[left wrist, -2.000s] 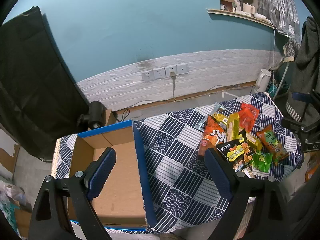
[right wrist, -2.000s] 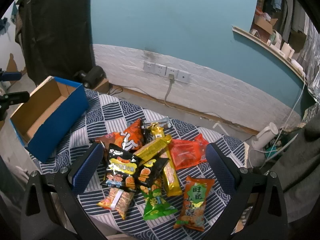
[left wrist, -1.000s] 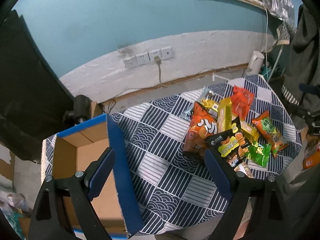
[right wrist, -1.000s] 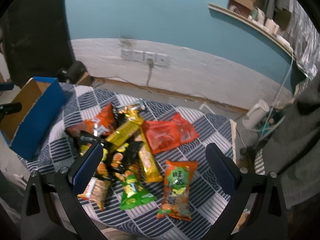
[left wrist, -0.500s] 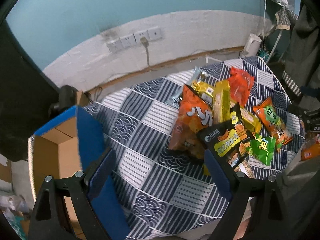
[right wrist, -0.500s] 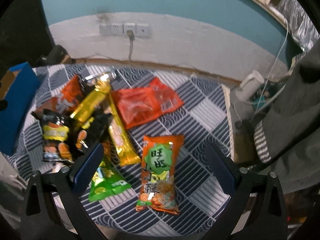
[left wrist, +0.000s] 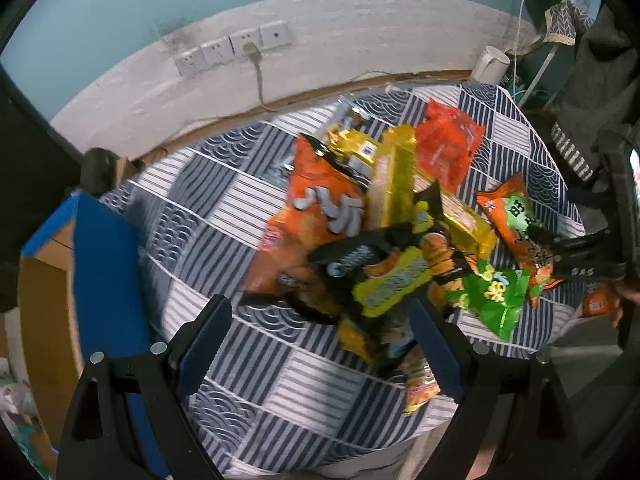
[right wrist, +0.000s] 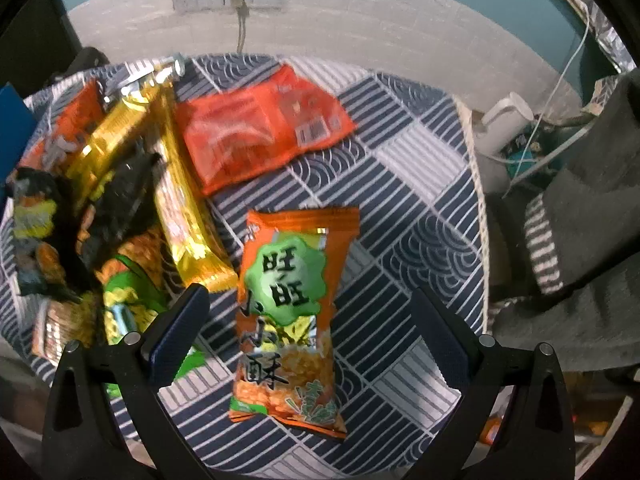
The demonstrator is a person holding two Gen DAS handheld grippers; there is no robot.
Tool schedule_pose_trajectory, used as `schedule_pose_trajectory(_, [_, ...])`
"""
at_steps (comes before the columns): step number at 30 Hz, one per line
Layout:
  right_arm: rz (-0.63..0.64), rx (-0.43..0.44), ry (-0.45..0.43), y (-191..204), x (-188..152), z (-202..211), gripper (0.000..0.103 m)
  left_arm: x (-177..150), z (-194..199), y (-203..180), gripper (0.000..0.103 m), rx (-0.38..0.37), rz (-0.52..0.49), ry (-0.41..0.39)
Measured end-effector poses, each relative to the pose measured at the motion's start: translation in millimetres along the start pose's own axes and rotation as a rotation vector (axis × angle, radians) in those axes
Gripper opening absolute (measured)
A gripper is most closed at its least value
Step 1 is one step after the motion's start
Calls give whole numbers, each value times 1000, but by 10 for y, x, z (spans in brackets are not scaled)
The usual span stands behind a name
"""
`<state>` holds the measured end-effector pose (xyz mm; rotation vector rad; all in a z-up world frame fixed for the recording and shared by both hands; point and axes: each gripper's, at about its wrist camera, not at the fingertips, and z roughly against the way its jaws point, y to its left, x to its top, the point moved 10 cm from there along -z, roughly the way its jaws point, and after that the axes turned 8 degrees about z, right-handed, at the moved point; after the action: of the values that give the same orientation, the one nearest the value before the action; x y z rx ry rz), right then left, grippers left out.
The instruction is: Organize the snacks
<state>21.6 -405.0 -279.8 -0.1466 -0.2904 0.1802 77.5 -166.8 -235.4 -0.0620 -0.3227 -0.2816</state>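
At about 9 o'clock in the left wrist view stands an open cardboard box [left wrist: 100, 276] with blue outer walls, on the table [left wrist: 224, 200], which wears a navy and white patterned cloth. The left claw [left wrist: 320, 344] hangs above the cloth with its jaws spread wide and nothing between them; its right finger lies over the near edge of the snack pile. The pile spreads from the centre toward 3 o'clock: a large orange chip bag [left wrist: 316, 216], a long gold packet [left wrist: 394, 178] leaning across it, a black and yellow bag [left wrist: 380, 276] below that, a green bag [left wrist: 496, 300] at 4 o'clock, and a red packet [left wrist: 448, 150] toward 1 o'clock. Wall sockets [left wrist: 236, 46] sit at 12 o'clock, one with a plug in it.

In the right wrist view the same pile crowds the 9 o'clock side, blurred. The red packet [right wrist: 260, 128] lies flat toward 12 o'clock, just beside a gold packet [right wrist: 188, 224]. An orange and green snack bag [right wrist: 288, 312] lies alone on the cloth at the centre, lengthwise between the fingers of the right claw [right wrist: 304, 336]. That claw is also wide apart and empty, neither finger touching the bag. A white jug [right wrist: 504, 124] stands off the table at 2 o'clock, and a dark garment with a striped cuff [right wrist: 548, 240] fills 3 o'clock.
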Motion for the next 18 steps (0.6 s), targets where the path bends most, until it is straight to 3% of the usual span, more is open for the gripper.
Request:
schedule_pose_trajectory(11, [-3, 51, 83, 55, -262, -322, 94, -65, -237, -302, 92, -2, 32, 50])
schedule_pose_trajectory(18, [3, 74, 130, 83, -396, -491, 57, -79, -430, -421, 92, 1, 72, 102])
